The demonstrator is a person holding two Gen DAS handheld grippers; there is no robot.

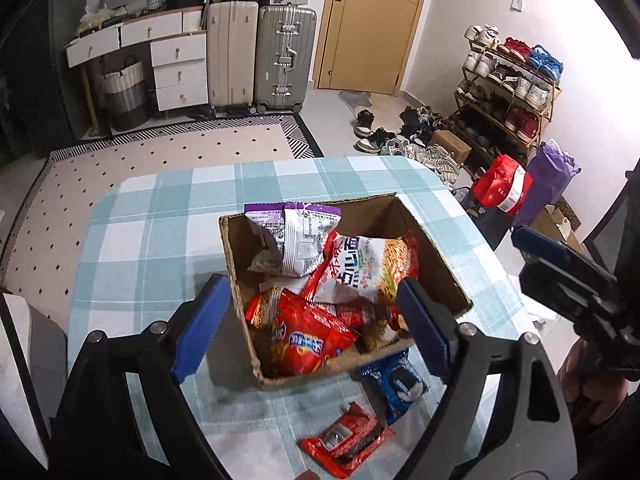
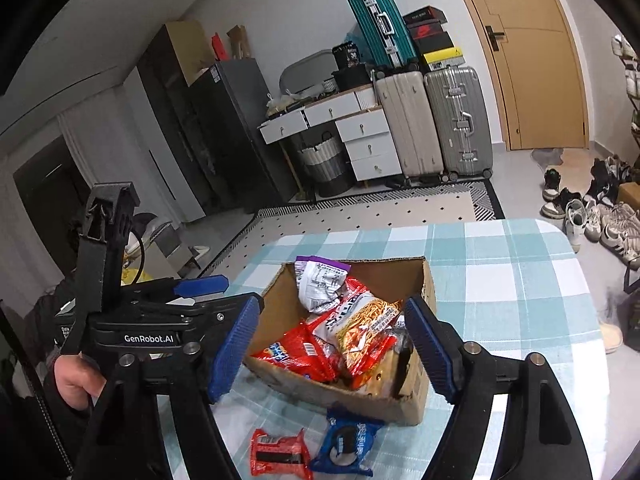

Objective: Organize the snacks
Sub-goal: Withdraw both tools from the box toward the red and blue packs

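Black gripper [image 2: 332,344] frames, ribbed blue pads [image 2: 230,350], silver screws [image 2: 469,347], white "GenRobot.AI" lettering [image 2: 149,339]; dark sleeve [image 2: 48,320]

Two fisheye cameras, one on each handheld gripper, look forward and down between their own blue fingers at a checked tablecloth [image 1: 160,216]. The left wrist view tilts steeply from close above an open cardboard box [image 1: 436,248] of snack packets, facing a door [image 1: 372,24] and shoe rack [image 1: 508,92], with the right gripper [image 1: 560,264] at its right edge. The right wrist view sits lower and flatter, beside the box [image 2: 420,396], catching the left gripper [image 2: 200,288] at its left. Both share the box, the blue cookie pack [image 1: 396,388] [image 2: 348,444], the red wrapper [image 1: 348,440] [image 2: 280,452], suitcases [image 1: 284,56] [image 2: 456,120] and drawers [image 1: 176,68] [image 2: 368,144].
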